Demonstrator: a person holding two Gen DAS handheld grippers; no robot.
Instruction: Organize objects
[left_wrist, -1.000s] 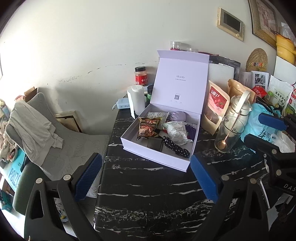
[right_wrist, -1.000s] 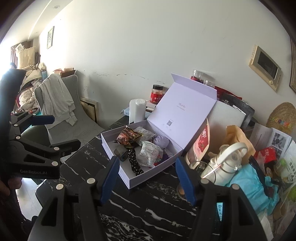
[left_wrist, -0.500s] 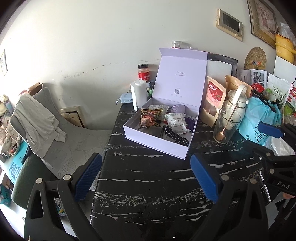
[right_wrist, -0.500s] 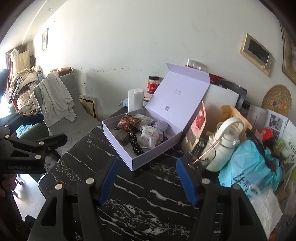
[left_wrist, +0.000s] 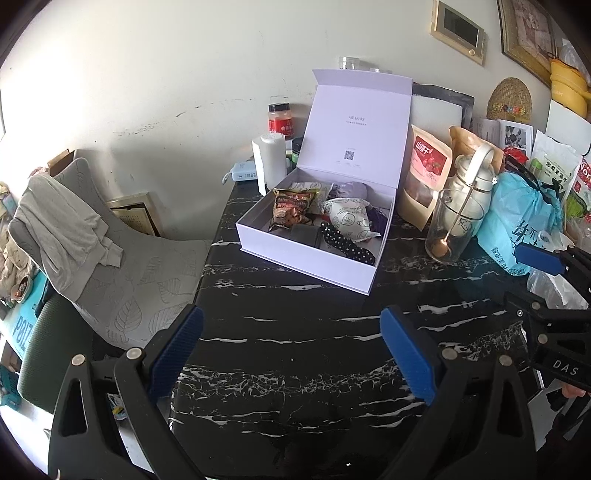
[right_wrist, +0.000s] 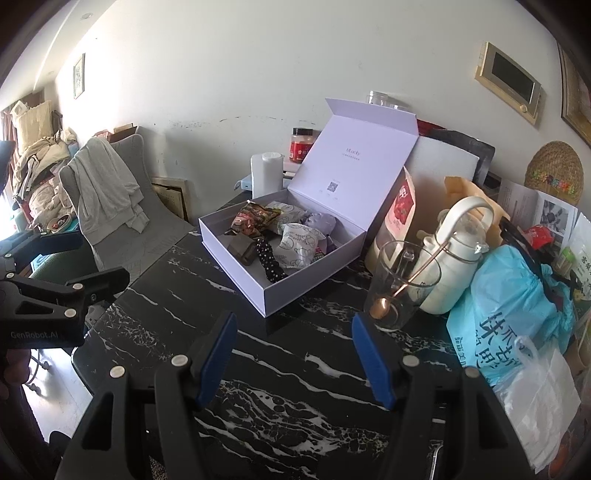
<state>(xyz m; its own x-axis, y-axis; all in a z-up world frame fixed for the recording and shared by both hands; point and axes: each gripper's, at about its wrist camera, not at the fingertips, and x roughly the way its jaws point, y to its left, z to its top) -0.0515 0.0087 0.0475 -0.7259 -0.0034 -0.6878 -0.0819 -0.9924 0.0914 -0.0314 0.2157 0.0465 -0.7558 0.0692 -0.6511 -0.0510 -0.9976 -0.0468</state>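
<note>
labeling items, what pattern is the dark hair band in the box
Black with white polka dots, clearest in the left wrist view.

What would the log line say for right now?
left gripper: open, empty | right gripper: open, empty | box: lid up, filled

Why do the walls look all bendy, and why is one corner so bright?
Left wrist view: the fisheye lens curves the wall, and the frame corners go black. Right wrist view: strong daylight from the left washes out that edge, and the black marble table shines with glare. Both views look sharp.
</note>
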